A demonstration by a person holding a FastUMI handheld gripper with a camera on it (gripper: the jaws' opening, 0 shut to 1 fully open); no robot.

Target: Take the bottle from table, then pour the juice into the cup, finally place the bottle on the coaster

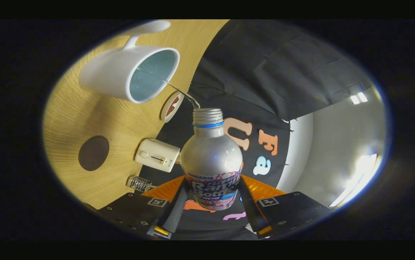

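My gripper [212,196] is shut on a silver bottle [211,159] with a printed label and a blue neck ring, one finger pressing each side of its lower body. The whole view is rolled over, so the bottle is tipped toward the white cup [131,74]. A thin clear stream [182,92] runs from the bottle's open threaded mouth into the cup, which holds pale liquid. The cup stands on the wooden table [84,115] beyond the bottle's mouth. A round brown coaster [93,152] lies on the table beside the cup's base side.
A round white and red disc [172,105] lies just past the cup near the table's far edge. A cream box with a slider [157,155] and a small clear ridged item [139,183] sit along that edge, close to my fingers.
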